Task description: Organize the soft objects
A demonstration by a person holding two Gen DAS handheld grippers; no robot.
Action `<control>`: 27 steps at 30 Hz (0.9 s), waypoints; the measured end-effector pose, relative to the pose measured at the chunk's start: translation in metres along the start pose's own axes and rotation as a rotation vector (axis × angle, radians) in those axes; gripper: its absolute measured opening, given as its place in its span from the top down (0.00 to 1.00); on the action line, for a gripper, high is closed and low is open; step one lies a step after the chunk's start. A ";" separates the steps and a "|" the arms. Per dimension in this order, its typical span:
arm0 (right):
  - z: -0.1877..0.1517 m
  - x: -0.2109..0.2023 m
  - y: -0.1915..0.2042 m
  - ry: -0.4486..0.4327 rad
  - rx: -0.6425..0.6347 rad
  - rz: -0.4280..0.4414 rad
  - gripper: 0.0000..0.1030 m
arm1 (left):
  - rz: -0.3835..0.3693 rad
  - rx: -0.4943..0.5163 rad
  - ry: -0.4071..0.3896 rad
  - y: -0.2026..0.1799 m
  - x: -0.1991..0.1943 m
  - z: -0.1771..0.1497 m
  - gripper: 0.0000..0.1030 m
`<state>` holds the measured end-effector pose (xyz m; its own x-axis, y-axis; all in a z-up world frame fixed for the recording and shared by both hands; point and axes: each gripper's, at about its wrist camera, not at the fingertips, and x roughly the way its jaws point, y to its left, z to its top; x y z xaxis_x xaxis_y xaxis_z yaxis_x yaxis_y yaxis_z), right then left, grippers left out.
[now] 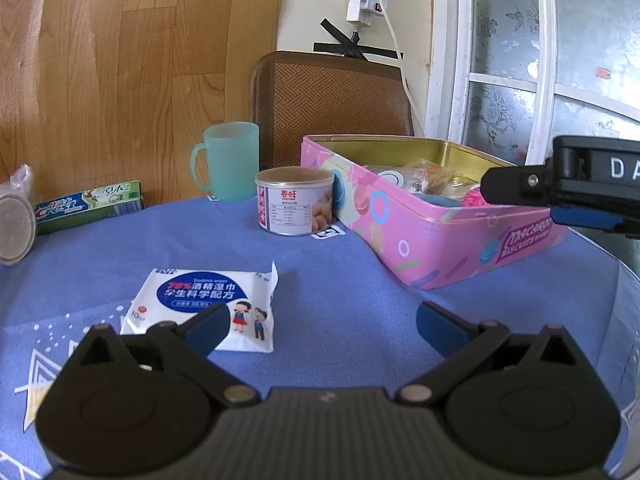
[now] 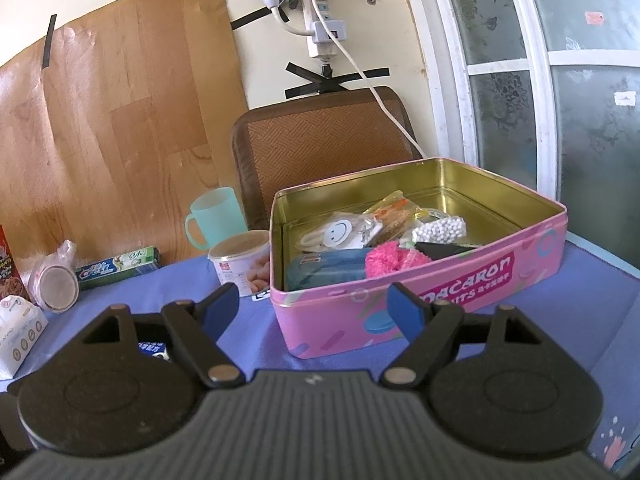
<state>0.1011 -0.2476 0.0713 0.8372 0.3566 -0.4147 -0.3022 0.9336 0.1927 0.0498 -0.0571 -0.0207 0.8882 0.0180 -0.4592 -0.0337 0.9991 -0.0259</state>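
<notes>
Left gripper jaws wide, nothing between them, above the blue tablecloth. Wet-wipes pack lies flat just beyond its left finger. Right gripper also wide and empty, facing the pink tin. The tin is open and holds a pink pompom, a blue pouch and small packets. Behind: can, green mug, toothpaste box.

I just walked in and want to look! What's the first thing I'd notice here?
The bright pink tin on the right of the blue tablecloth, open and full of small things like a fluffy pink pom-pom. Next, the white wet-wipes pack lying flat near the left gripper's open fingers, and the small can beside the tin.
</notes>
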 end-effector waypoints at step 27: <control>0.002 -0.015 -0.051 -0.019 0.114 0.017 0.19 | 0.051 0.077 0.074 -0.044 0.000 0.009 0.00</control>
<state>0.1046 -0.3005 0.0700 0.8412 0.3710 -0.3935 -0.2639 0.9167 0.3001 0.0556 -0.1003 -0.0116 0.8500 0.0687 -0.5222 -0.0402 0.9970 0.0657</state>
